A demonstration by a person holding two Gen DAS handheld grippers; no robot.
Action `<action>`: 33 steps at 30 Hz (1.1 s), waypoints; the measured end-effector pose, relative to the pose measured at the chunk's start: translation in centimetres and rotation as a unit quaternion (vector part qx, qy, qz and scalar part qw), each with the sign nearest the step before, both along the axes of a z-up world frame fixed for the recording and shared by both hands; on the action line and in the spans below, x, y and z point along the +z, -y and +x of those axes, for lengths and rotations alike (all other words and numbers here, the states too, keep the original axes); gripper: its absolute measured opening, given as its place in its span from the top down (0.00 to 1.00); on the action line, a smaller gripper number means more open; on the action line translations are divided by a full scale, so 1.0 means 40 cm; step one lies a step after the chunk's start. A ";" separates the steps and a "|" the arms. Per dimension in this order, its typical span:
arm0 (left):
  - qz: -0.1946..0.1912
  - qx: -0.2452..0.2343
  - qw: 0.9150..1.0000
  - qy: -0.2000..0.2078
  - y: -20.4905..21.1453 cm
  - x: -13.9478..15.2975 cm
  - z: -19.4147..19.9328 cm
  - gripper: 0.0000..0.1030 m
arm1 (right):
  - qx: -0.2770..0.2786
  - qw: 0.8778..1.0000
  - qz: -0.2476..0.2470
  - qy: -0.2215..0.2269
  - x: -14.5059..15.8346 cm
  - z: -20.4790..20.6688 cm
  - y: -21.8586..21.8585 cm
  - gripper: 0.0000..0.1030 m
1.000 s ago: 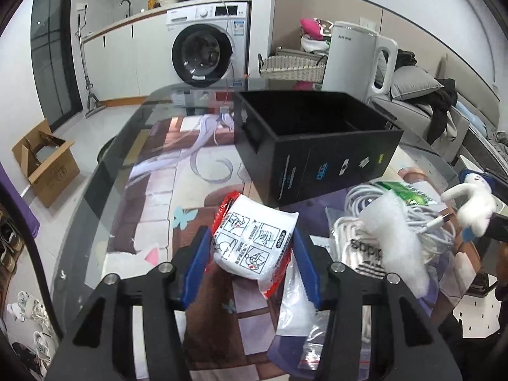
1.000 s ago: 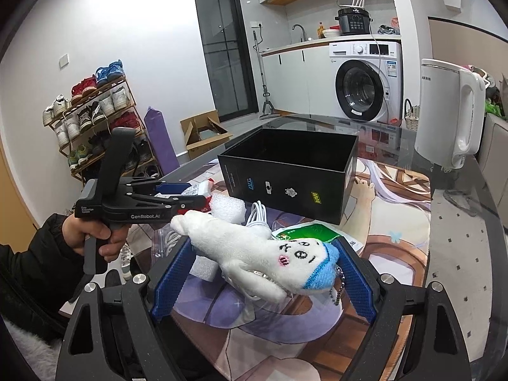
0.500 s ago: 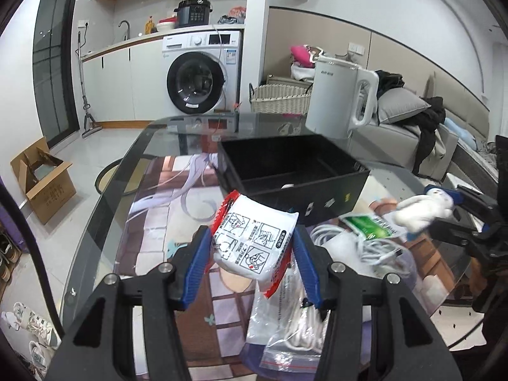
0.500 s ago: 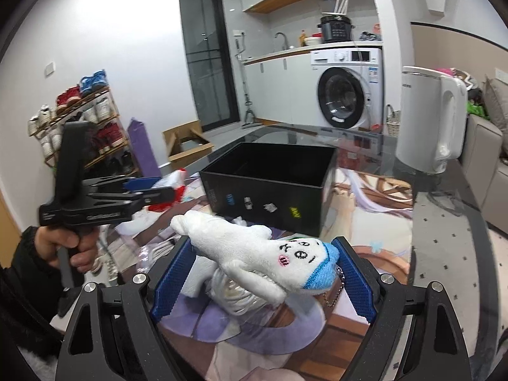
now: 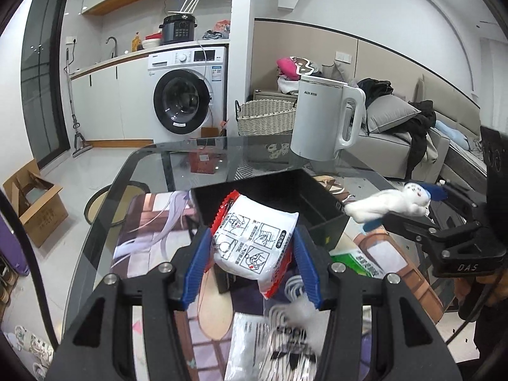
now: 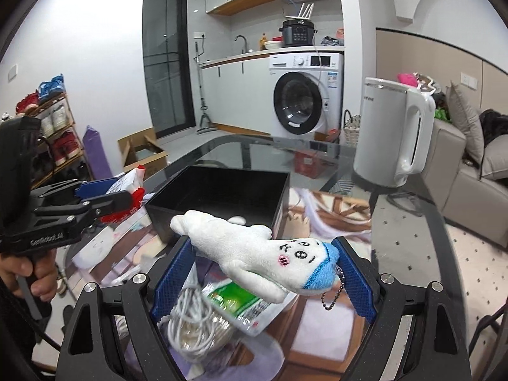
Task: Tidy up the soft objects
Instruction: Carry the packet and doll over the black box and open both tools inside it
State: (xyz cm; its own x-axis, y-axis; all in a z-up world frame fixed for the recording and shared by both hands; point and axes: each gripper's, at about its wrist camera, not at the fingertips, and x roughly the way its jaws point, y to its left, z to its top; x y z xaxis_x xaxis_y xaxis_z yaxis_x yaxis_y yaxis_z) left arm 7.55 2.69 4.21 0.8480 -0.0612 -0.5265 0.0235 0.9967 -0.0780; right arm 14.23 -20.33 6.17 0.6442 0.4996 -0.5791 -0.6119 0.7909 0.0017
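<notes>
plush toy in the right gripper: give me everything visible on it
The plush toy is small, white and fuzzy, with a stitched black face, a pink mouth and a light-blue cap at one end. A ball chain hangs from the cap end. It lies roughly level, tilted slightly, limbs toward the black box, clamped between the blue pads of the right gripper and held in the air above the cable coil and green packet. Only the pads touch it. The left wrist view shows it beside the box.

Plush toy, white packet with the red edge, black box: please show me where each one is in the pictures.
plush toy (image 6: 254, 254): right wrist view, on its white body.
white packet (image 5: 254, 238): left wrist view, on the printed front face.
black box (image 6: 219, 197): right wrist view, on the dark inside wall.
</notes>
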 end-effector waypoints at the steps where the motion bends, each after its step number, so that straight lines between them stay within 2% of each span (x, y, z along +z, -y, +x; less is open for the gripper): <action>1: 0.001 -0.001 1.000 0.000 0.002 0.000 0.010 0.50 | -0.002 1.000 -0.007 0.007 0.006 0.007 -0.007 0.15; 6: 0.014 -0.004 1.000 -0.007 0.011 -0.009 0.061 0.50 | 0.008 0.999 -0.036 0.023 0.016 0.038 -0.058 0.15; 14: 0.022 -0.002 0.999 -0.026 0.020 -0.038 0.133 0.50 | 0.023 0.994 -0.097 0.037 -0.007 0.099 -0.149 0.15; 25: 0.043 -0.001 0.998 -0.046 0.021 -0.072 0.163 0.50 | 0.059 0.981 -0.180 0.051 -0.081 0.142 -0.250 0.15; 30: 0.041 -0.002 0.998 -0.057 0.016 -0.080 0.170 0.50 | 0.075 0.976 -0.198 0.057 -0.097 0.164 -0.277 0.15; 33: 0.045 -0.006 0.997 -0.060 0.018 -0.087 0.166 0.50 | 0.081 0.975 -0.200 0.045 -0.100 0.175 -0.280 0.15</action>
